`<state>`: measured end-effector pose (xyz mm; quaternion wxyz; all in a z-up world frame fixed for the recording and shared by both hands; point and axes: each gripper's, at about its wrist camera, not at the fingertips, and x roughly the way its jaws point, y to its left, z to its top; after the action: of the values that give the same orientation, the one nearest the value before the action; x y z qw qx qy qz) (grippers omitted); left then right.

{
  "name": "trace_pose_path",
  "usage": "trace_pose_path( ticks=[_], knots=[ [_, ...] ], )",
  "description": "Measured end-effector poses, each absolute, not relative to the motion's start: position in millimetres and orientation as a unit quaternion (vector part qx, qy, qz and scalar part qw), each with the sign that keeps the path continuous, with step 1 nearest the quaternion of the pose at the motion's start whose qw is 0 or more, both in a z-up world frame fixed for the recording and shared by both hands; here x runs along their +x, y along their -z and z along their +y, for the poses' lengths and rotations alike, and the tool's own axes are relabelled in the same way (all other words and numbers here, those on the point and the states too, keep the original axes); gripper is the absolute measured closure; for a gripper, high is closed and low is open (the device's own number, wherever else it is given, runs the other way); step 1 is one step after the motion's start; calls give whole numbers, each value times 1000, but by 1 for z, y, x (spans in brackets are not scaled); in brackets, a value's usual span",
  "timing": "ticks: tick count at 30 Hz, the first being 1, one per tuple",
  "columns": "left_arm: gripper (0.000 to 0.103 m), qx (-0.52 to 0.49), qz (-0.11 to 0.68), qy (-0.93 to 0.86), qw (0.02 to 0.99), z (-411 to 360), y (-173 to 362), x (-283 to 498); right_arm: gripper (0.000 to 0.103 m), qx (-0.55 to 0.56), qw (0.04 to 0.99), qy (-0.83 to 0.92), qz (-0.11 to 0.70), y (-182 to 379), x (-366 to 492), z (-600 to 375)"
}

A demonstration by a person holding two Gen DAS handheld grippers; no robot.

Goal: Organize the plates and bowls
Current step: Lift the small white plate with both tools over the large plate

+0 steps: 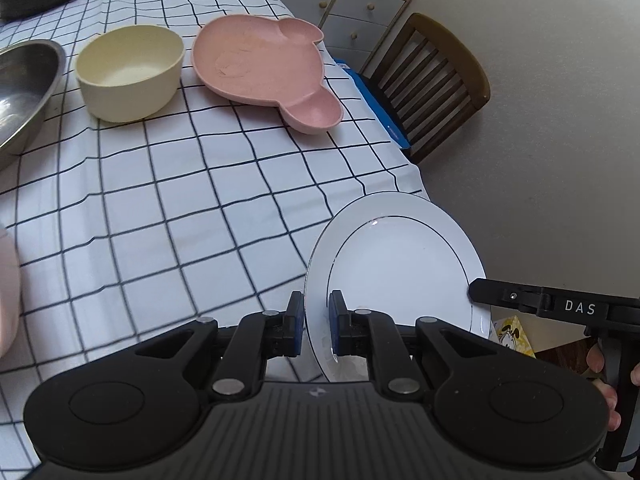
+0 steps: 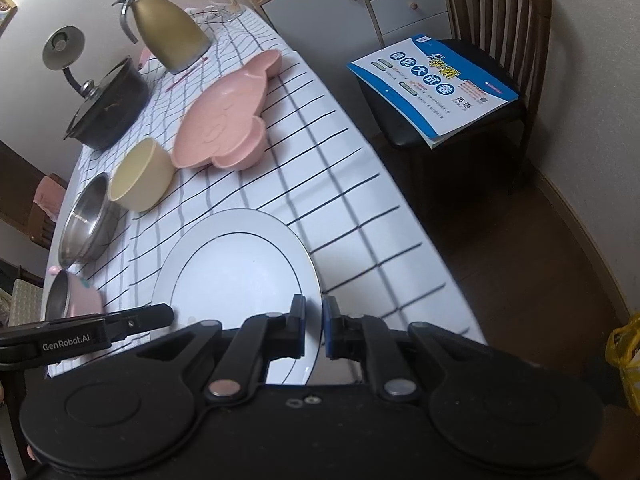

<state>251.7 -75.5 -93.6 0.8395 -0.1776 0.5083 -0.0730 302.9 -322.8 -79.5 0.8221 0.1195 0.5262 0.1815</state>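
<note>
Plate-handling is the step in hand: the round white china plate with a thin dark ring (image 1: pixel 400 268) is held at the near corner of the worktop (image 1: pixel 200 208), which is covered by a white cloth with a black grid. Its rim is gripped edge-on between the pads of the left tongs (image 1: pixel 317 326), and the opposite rim is likewise clamped by the right tongs (image 2: pixel 314 330). The plate appears lifted and tilted, partly overhanging the worktop edge, though contact with the cloth cannot be ruled out. Farther along, a pink bear-shaped divided plate (image 1: pixel 260 68), a cream round bowl (image 1: pixel 130 72) and a steel bowl (image 1: pixel 24 88) are set apart. A carry toward the pink plate is judged likely; both grips must be kept level so that the plate is not twisted loose.
</note>
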Motion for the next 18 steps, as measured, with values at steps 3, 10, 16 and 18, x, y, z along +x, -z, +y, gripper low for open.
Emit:
trace_pose_path(
  ticks=[3,10,16,18],
  knots=[
    [91,-179,509,74,838,-64,88,231,94,127,821,-185,525,73,285,-316],
    [91,-182,514,69,836,-34,85,184,95,131,818,-194,526,69,240,-289],
    [91,-189,524,60,828,-10,96,145,95,125,811,-199,536,78,206,-264],
    [91,-194,528,58,825,-3,100,136,95,124,807,-202,540,81,196,-257]
  ],
)
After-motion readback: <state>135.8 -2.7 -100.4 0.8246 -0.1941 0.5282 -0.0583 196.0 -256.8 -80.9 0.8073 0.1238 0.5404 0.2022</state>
